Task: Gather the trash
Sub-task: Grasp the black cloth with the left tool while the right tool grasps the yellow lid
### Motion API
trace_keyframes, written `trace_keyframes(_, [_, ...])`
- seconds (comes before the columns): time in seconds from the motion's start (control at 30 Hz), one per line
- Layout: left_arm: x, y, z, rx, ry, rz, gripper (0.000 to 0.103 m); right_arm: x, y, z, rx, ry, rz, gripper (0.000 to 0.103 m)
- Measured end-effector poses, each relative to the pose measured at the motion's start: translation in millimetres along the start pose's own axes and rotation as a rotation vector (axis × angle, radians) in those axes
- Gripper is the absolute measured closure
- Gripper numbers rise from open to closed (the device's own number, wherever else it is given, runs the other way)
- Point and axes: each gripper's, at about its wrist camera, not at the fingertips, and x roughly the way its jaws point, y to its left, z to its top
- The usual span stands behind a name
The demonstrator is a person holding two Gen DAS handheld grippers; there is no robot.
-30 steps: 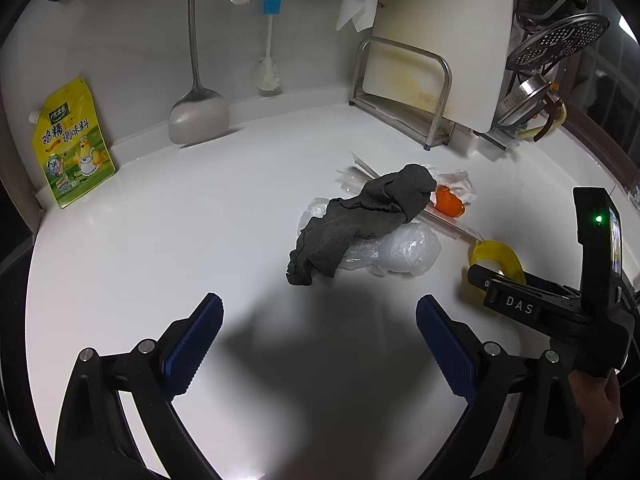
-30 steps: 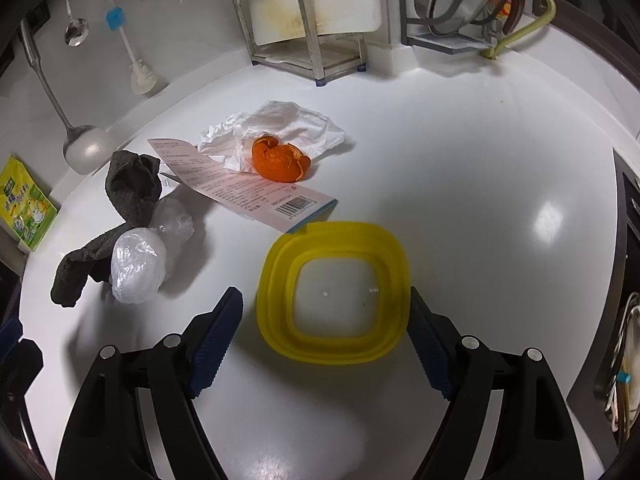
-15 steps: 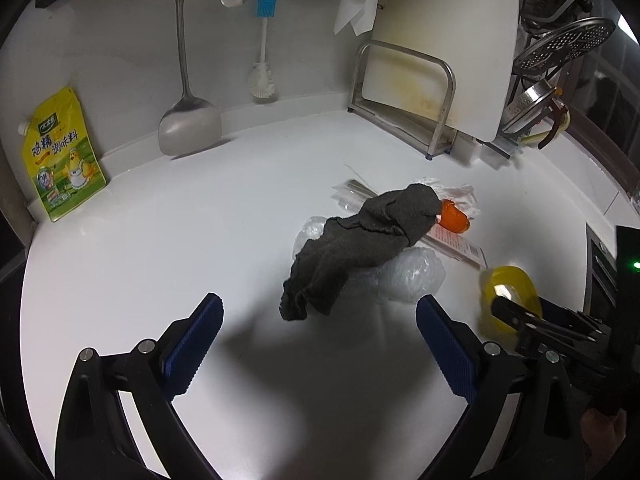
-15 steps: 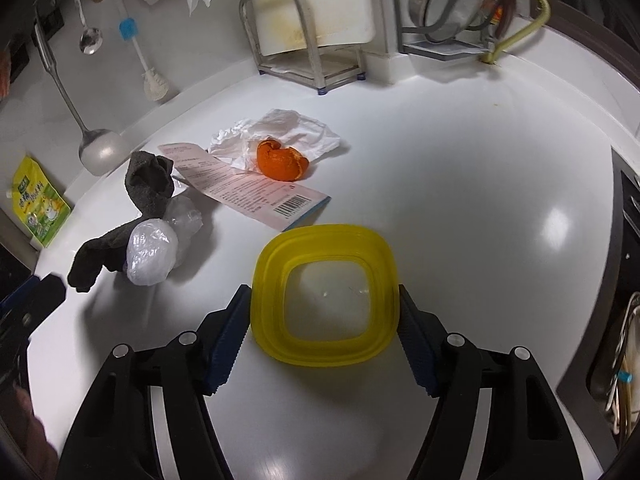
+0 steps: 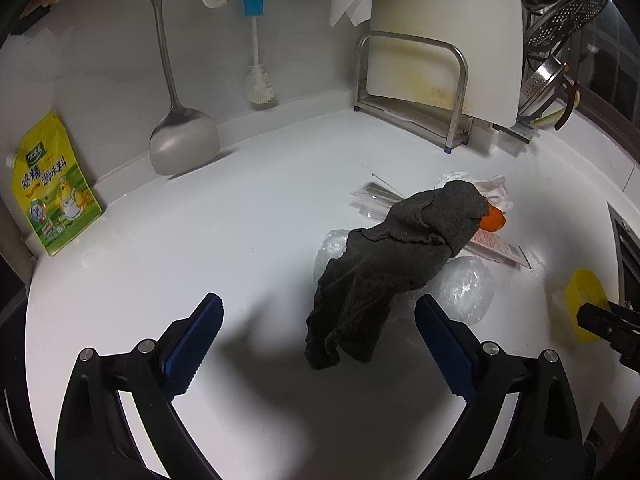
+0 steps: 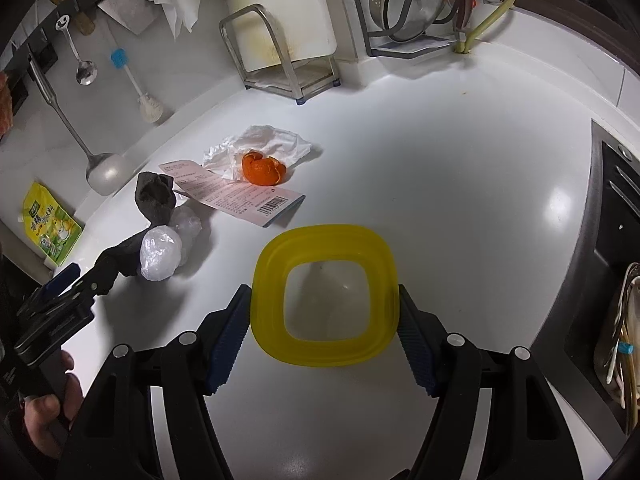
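Note:
A dark grey sock (image 5: 396, 256) lies over crumpled clear plastic (image 5: 466, 288) on the white counter. Beside them are an orange peel (image 6: 262, 168), a crumpled white tissue (image 6: 264, 142) and a pink printed paper slip (image 6: 236, 196). My left gripper (image 5: 316, 344) is open and empty, just short of the sock's near end. My right gripper (image 6: 324, 322) is shut on a yellow container (image 6: 324, 294), its pads pressed on both sides, held right of the trash pile. The container also shows in the left wrist view (image 5: 584, 300).
A cutting board in a steel rack (image 5: 432, 76) stands at the back wall. A spatula (image 5: 182, 140), a spoon and a brush hang there. A yellow seasoning pouch (image 5: 52, 188) leans at far left. A sink edge (image 6: 600, 240) runs along the right.
My right gripper has closed from open onto the yellow container and drawn back a little. My left gripper has moved closer to the sock.

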Motion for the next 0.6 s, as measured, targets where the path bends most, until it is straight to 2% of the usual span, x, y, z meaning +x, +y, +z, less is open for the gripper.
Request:
trace_keyframes(0.07, [1, -3, 2, 0.016, -0.013, -0.001, 0.010, -1, 0, -1, 0.002, 0.000, 0.001, 0.035])
trace_keyframes(0.17, [4, -8, 4, 0.049, -0.025, 0.000, 0.018, -1, -1, -2, 0.011, 0.000, 0.005, 0.035])
trace_keyframes(0.23, [9, -10, 6, 0.052, -0.017, -0.017, 0.031, -2, -1, -2, 0.018, 0.000, 0.008, 0.035])
trace_keyframes(0.37, [13, -13, 9, 0.051, -0.006, -0.047, 0.045, -4, -3, -3, 0.022, -0.003, 0.007, 0.035])
trace_keyframes(0.53, [16, -16, 13, 0.044, 0.019, -0.112, 0.078, -6, -7, -4, 0.036, -0.005, 0.008, 0.035])
trace_keyframes(0.6, [18, -16, 14, 0.032, 0.030, -0.133, 0.084, -8, -8, -4, 0.040, -0.006, 0.009, 0.035])
